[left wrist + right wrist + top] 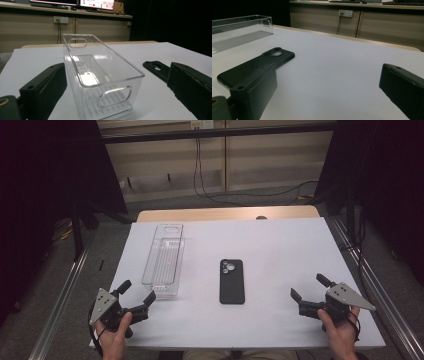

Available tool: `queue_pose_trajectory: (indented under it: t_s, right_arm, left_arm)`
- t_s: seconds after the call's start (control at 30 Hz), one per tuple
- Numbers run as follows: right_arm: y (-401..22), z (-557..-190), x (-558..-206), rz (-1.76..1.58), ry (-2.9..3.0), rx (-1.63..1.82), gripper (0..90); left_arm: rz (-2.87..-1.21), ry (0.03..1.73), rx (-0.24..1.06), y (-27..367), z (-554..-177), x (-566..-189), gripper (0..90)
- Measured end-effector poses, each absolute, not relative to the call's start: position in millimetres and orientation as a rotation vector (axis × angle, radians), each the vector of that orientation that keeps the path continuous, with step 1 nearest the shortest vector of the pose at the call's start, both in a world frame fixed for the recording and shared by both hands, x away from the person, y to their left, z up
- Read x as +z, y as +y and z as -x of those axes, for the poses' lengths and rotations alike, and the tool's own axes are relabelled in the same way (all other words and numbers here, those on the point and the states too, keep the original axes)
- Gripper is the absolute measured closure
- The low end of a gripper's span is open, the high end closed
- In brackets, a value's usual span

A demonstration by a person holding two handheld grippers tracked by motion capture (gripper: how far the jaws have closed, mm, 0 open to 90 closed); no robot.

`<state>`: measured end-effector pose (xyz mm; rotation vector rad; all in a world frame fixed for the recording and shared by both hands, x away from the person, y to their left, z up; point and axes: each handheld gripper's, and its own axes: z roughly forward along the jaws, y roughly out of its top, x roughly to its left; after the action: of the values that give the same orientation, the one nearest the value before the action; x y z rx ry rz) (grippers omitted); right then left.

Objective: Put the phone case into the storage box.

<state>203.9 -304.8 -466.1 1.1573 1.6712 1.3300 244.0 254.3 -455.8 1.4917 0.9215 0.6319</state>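
Observation:
A black phone (232, 281) lies face down in the middle of the white table, camera end away from me. A long clear plastic bin (164, 260) stands empty to its left. My left gripper (137, 290) is held near the front left edge, just short of the bin's near end, open with nothing between its jaws. In the left gripper view the bin (100, 72) sits right ahead and the phone (156, 68) lies to the right. My right gripper (310, 287) rests near the front right, open and empty. In the right gripper view the phone (254, 66) lies ahead on the left, with the bin (239, 30) behind it.
The white table (280, 245) ends at a wooden strip at the back. Metal rails run along both sides. Cables hang on the wall behind, and dark curtains close off left and right.

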Motion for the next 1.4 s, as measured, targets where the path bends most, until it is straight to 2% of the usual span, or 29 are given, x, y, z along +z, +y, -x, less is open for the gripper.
queue_pose_trajectory:
  t_s: [0.5, 1.4]
  right_arm:
    - [-306, -201, -466, -1.163, 1.690, 1.353, 0.5]
    - [-277, -213, -464, -1.095, 1.758, 1.441, 0.0]
  left_arm:
    - [-1.504, 0.942, 0.650, 256, -240, -455, 2.8]
    - [-1.514, 0.934, 0.636, 257, -241, -456, 2.8]
